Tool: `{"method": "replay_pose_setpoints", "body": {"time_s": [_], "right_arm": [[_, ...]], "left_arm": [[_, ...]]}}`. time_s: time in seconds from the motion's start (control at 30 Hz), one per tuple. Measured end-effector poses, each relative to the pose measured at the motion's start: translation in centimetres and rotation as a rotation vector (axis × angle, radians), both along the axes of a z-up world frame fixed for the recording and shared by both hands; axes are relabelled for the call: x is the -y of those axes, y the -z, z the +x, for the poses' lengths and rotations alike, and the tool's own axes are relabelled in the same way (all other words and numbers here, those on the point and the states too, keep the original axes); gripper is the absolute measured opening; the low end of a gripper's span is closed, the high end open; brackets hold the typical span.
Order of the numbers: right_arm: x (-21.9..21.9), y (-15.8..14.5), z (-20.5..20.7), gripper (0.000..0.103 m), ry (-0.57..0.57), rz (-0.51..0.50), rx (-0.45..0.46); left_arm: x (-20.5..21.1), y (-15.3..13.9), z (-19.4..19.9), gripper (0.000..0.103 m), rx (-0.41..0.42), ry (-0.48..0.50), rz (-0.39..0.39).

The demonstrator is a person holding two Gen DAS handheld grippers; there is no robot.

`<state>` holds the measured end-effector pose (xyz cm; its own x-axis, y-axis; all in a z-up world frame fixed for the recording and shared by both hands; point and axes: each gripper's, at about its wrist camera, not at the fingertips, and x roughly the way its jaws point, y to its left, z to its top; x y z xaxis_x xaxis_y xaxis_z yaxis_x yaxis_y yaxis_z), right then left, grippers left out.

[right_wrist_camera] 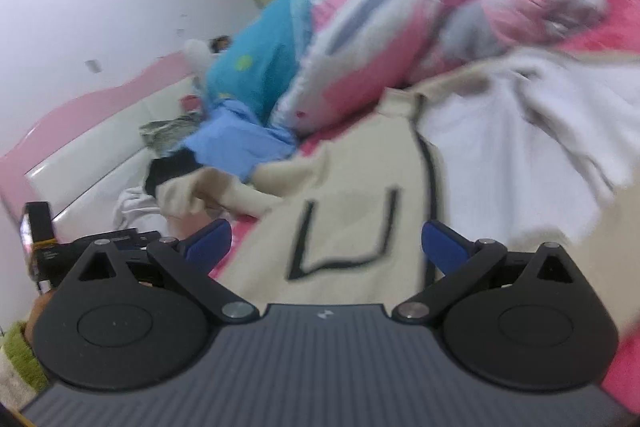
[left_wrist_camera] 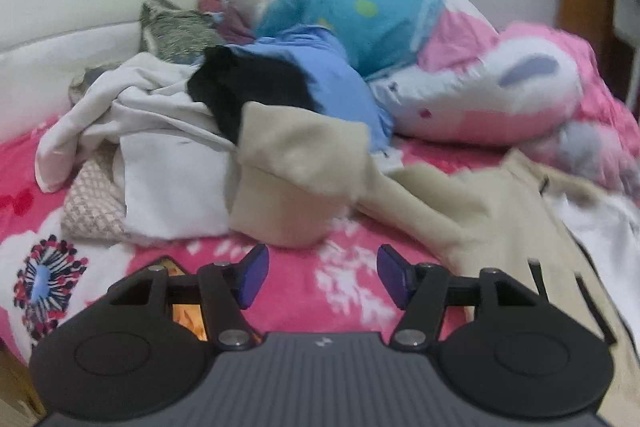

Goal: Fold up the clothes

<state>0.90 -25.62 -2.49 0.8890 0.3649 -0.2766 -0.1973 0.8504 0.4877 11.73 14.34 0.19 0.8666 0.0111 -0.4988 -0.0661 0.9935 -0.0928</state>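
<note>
A beige garment with black trim lies spread on the pink flowered bedspread. One beige sleeve is folded over and rests against the clothes pile. My left gripper hangs open above bare bedspread, just short of that sleeve, with nothing between its fingers. My right gripper stands wide open over the beige garment's front near its black-outlined pocket. The cloth shows behind the gap, and the pads do not press on it.
An unfolded pile of white cloth, a black piece and a blue piece sits by the white padded headboard. A bunched pink, white and blue quilt fills the far side. A white garment lies right of the beige one.
</note>
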Motion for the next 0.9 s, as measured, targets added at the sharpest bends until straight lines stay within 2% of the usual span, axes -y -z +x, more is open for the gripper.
{"method": "replay_pose_setpoints", "body": {"time_s": [0.03,0.1,0.17,0.23,0.3,0.43,0.5,0.67,0.73,0.77,0.8,0.83,0.9], "right_arm": [[-0.5,-0.6,1.1,0.102,-0.045,0.015,0.024],[-1.4,-1.7,3.7,0.102,-0.151,0.099,0.042],[-3.0,-2.9,7.7,0.102,-0.253,0.209,-0.016],[-5.5,-3.7,12.4,0.102,-0.331,0.276,-0.107],[-8.3,-4.1,16.4,0.102,-0.392,0.303,-0.154],[-16.3,-3.2,24.2,0.100,-0.506,0.210,-0.249],[-20.2,-2.3,27.2,0.098,-0.545,0.143,-0.282],[-28.1,1.0,31.5,0.094,-0.612,-0.005,-0.346],[-29.5,1.7,32.0,0.063,-0.631,-0.024,-0.381],[-29.9,1.8,32.2,0.037,-0.640,-0.021,-0.397],[-29.7,1.6,32.3,0.025,-0.651,0.018,-0.404],[-29.4,1.3,32.3,0.020,-0.664,0.061,-0.407],[-27.6,-0.3,31.8,0.019,-0.685,0.196,-0.370]], "left_arm": [[-0.4,0.0,0.5,0.061,0.014,-0.011,-0.008],[-0.3,0.1,1.5,0.061,0.027,-0.029,0.032],[0.2,0.5,1.9,0.061,0.039,-0.024,0.056],[0.5,1.2,1.8,0.062,0.032,-0.010,0.036],[0.3,2.1,1.3,0.062,0.018,0.000,-0.009],[-1.2,3.4,-0.6,0.062,-0.009,0.047,-0.139],[-2.1,3.7,-1.8,0.062,0.004,0.067,-0.183],[-3.4,3.9,-3.5,0.064,0.036,0.108,-0.217],[-3.8,4.0,-3.7,0.064,0.047,0.118,-0.226],[-3.9,4.1,-3.7,0.064,0.052,0.120,-0.234],[-3.9,4.2,-3.7,0.064,0.057,0.122,-0.243],[-4.1,4.2,-3.7,0.064,0.062,0.127,-0.257],[-4.3,4.4,-3.6,0.064,0.068,0.143,-0.292]]}}
